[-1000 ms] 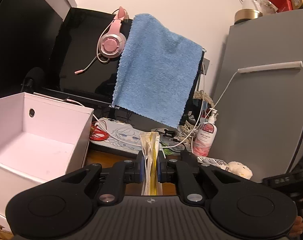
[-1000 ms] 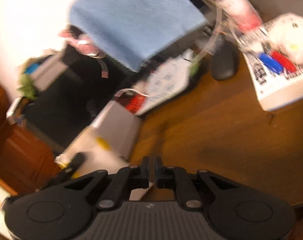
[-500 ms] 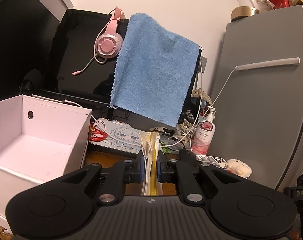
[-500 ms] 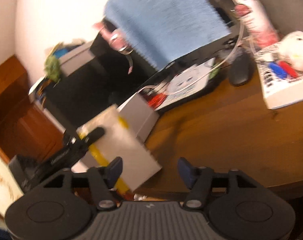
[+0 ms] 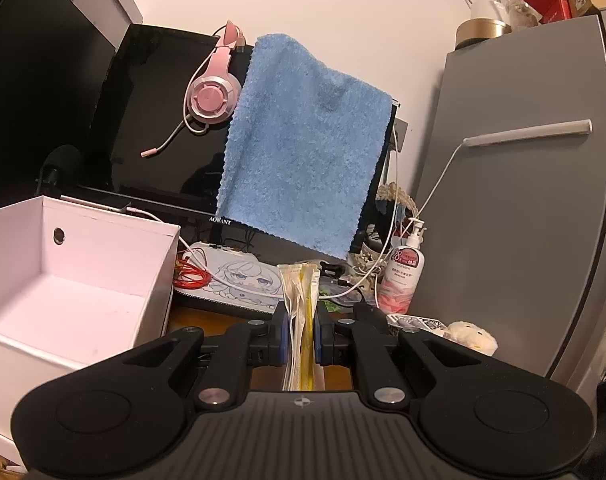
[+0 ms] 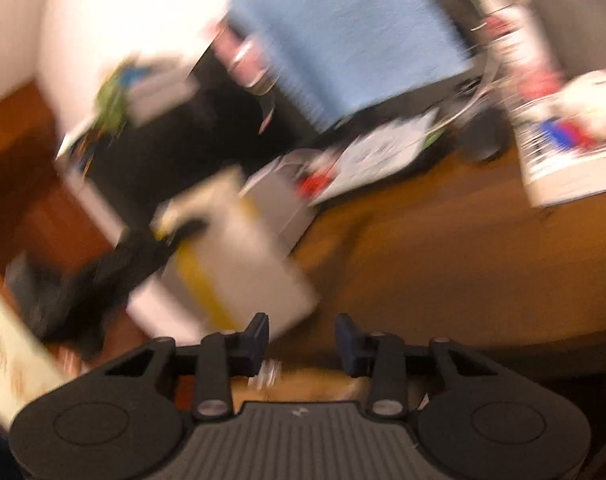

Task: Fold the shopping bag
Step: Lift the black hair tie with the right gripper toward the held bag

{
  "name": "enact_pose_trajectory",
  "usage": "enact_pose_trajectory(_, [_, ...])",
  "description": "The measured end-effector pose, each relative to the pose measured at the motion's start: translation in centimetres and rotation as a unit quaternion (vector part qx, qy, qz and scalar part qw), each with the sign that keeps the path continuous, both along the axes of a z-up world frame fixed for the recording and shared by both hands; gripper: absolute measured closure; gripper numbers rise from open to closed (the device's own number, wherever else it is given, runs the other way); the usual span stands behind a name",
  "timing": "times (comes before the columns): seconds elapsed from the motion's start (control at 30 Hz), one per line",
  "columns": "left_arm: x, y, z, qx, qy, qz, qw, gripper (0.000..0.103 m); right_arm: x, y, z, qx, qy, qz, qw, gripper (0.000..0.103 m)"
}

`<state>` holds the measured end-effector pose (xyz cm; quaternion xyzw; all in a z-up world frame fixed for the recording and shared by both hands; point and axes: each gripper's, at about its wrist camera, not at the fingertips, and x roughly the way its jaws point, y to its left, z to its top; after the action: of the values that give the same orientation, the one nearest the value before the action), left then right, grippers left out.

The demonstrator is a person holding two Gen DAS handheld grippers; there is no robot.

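Note:
The shopping bag [image 5: 300, 320] is folded flat, cream with a yellow stripe, and I see it edge-on and upright in the left wrist view. My left gripper [image 5: 299, 338] is shut on it. In the blurred right wrist view the same bag [image 6: 239, 264] shows its broad side at left of centre, with the left gripper as a dark shape [image 6: 103, 276] clamped on its upper left edge. My right gripper [image 6: 302, 342] is open, just below and to the right of the bag's lower corner, with nothing between its fingers.
An open white box [image 5: 63, 296] stands at left on the brown desk [image 6: 423, 264]. Behind it, a black monitor [image 5: 159, 132] carries a blue towel [image 5: 303, 144] and pink headphones [image 5: 213, 94]. A lotion bottle [image 5: 403, 272] and grey fridge [image 5: 523, 220] stand at right.
My right gripper went from shut to open and swung toward the bag, which now lies closer to its fingers. The left gripper has kept its hold and barely moved.

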<state>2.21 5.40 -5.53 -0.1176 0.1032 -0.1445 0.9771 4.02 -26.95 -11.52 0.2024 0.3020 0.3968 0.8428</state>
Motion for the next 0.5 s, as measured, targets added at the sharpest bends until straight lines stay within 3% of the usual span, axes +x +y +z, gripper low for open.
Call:
enact_pose_trajectory(0.1, [-0.2, -0.1, 0.0, 0.003, -0.001, -0.003, 1.0000, 0.092, -0.3, 2.8, -1.5, -0.050, 0.028, 0.028, 0.998, 0.067])
enact_pose_trajectory(0.27, [-0.6, -0.1, 0.0, 0.005, -0.001, -0.006, 1.0000, 0.092, 3.4, 5.7, -6.4, -0.130, 0.143, 0.017, 0.981, 0.066])
enact_pose_trajectory(0.37, [-0.6, -0.1, 0.0, 0.004, -0.001, -0.007, 1.0000, 0.092, 5.7, 7.3, -9.0, -0.174, 0.155, -0.010, 0.972, 0.065])
enact_pose_trajectory(0.5, [-0.6, 0.2, 0.0, 0.005, -0.001, -0.005, 1.0000, 0.092, 7.6, 9.3, -12.0, -0.186, 0.177, -0.033, 0.966, 0.065])
